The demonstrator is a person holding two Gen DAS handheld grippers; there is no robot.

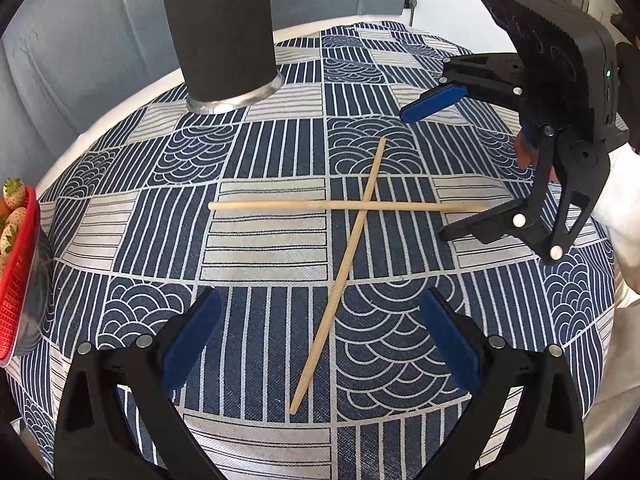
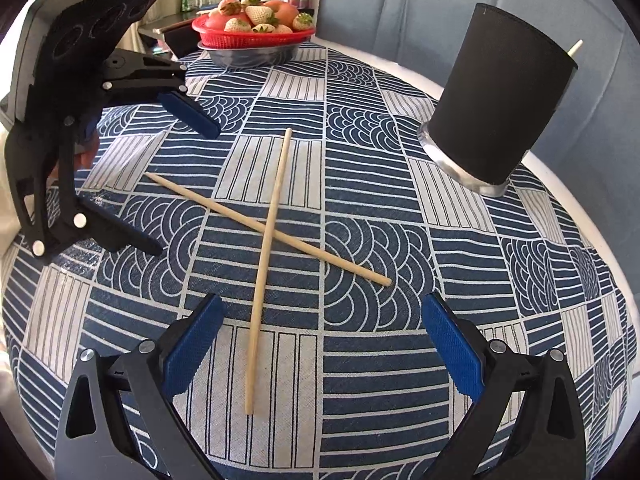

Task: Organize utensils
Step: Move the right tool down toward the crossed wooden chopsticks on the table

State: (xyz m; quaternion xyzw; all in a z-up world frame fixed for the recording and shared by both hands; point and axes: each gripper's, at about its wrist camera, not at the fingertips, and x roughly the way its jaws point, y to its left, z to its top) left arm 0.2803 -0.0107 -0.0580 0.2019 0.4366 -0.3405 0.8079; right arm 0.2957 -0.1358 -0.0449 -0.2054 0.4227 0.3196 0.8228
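Two wooden chopsticks lie crossed on the patterned tablecloth [image 1: 264, 248]. The first chopstick [image 1: 280, 205] [image 2: 266, 248] reaches toward my right gripper [image 1: 428, 172] [image 2: 322, 300], its near end between the open fingers. The second chopstick [image 1: 340, 280] [image 2: 224, 209] points at my left gripper [image 1: 320, 298] [image 2: 188, 191], also open, with its end between those blue pads. Neither gripper touches a chopstick. A tall black holder [image 1: 220, 32] [image 2: 500, 100] stands at the far side, and a pale stick tip [image 2: 576, 46] pokes out of it.
A red basket of strawberries [image 1: 16, 280] [image 2: 252, 36] sits in a metal bowl near the table edge. The white table rim [image 2: 560, 168] curves behind the holder, and grey-blue upholstery [image 1: 80, 40] backs it. A white sleeve [image 1: 624, 200] is behind the right gripper.
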